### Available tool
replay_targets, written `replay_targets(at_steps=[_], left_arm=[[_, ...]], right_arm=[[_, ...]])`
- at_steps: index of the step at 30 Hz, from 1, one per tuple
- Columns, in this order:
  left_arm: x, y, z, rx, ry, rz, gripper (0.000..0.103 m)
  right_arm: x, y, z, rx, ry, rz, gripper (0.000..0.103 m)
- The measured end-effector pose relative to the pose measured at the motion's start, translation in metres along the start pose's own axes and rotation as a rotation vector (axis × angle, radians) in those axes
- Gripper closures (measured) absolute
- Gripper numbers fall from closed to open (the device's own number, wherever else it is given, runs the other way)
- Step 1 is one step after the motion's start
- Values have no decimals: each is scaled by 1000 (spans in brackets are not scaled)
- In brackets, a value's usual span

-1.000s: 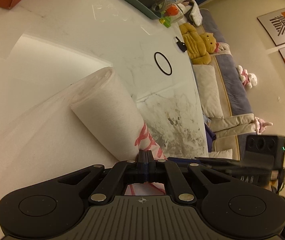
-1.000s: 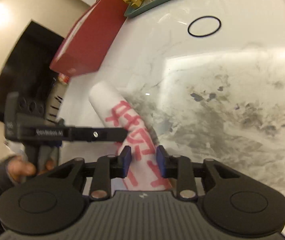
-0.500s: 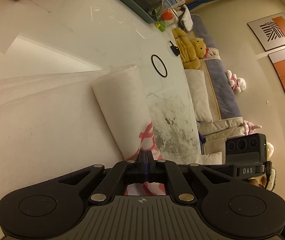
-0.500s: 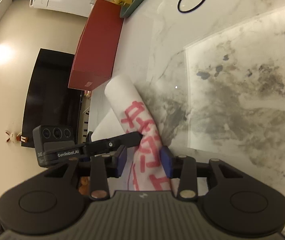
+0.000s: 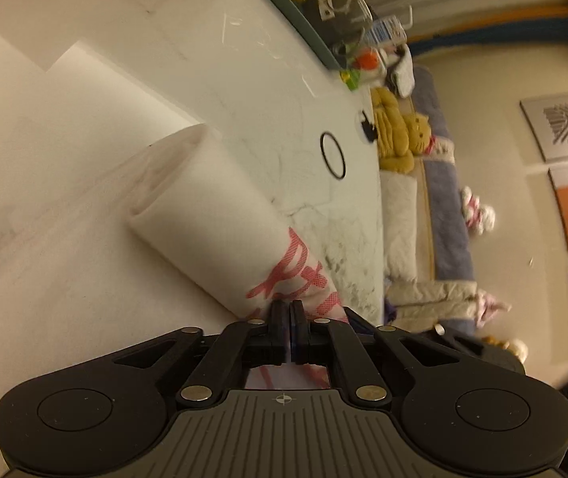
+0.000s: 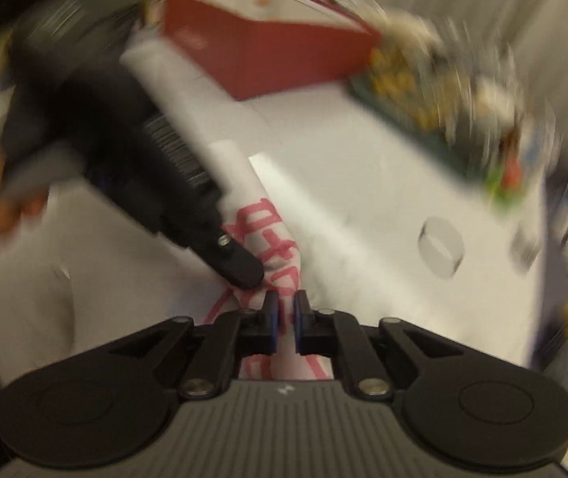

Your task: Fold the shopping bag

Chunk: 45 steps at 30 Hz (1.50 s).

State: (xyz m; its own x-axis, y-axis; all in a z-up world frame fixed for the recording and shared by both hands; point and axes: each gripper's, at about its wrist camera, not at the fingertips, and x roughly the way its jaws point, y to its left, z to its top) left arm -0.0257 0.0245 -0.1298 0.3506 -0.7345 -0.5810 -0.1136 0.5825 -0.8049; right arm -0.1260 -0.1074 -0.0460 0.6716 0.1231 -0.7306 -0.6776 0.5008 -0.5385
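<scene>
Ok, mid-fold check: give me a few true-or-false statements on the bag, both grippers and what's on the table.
1. The left gripper is shut on the rolled bag. True.
2. The bag's print is blue. False: it is pink-red.
3. The right gripper has just been closing, with the bag's printed end between its jaws. True.
4. A black ring lies on the table apart from the bag. True.
5. The red box rests on top of the bag. False: it sits on the table beyond the bag's far end.
</scene>
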Motion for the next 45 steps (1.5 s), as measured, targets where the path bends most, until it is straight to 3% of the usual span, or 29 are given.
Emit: replay_targets(at_steps=[1, 4, 8, 11, 15, 16, 18, 20, 22, 25, 29, 36, 39, 45], left_arm=[[1, 4, -1, -25, 6, 5, 99], [3, 17, -5, -100, 24, 6, 99], [-2, 36, -15, -136, 33, -3, 99], [-2, 45, -20, -197, 29, -17, 99], [-4, 42, -22, -256, 16, 7, 99], [-2, 43, -23, -263, 10, 3, 99], [0, 49, -28, -301, 2, -20, 99], [0, 45, -33, -252, 5, -8, 99], [1, 41, -38, -198, 8, 6, 99], [-1, 53, -39, -246, 6, -33, 99], [-5, 52, -38, -226, -5, -26, 99], [-6, 54, -34, -246, 0, -47, 99], [-6, 62, -36, -279, 19, -86, 99], [-8, 56, -45, -231, 62, -76, 99]], right_arm=[[4, 20, 5, -133, -12, -49, 97], [14, 54, -1, -353, -37, -109, 97], [11, 79, -20, -534, -84, -127, 97], [16, 95, -20, -621, -83, -134, 97], [19, 98, -4, -621, -51, -117, 97], [21, 97, 1, -602, -37, -106, 97], [21, 80, 21, -418, 9, -36, 96], [23, 50, 40, -151, 56, 64, 95], [27, 34, 49, -14, 68, 102, 95], [27, 36, 52, -15, 47, 65, 95], [27, 50, 44, -111, 38, -19, 95], [31, 32, 51, 58, 84, -11, 96], [27, 3, 48, 257, 70, 47, 96], [34, -13, 50, 340, 67, 90, 96]])
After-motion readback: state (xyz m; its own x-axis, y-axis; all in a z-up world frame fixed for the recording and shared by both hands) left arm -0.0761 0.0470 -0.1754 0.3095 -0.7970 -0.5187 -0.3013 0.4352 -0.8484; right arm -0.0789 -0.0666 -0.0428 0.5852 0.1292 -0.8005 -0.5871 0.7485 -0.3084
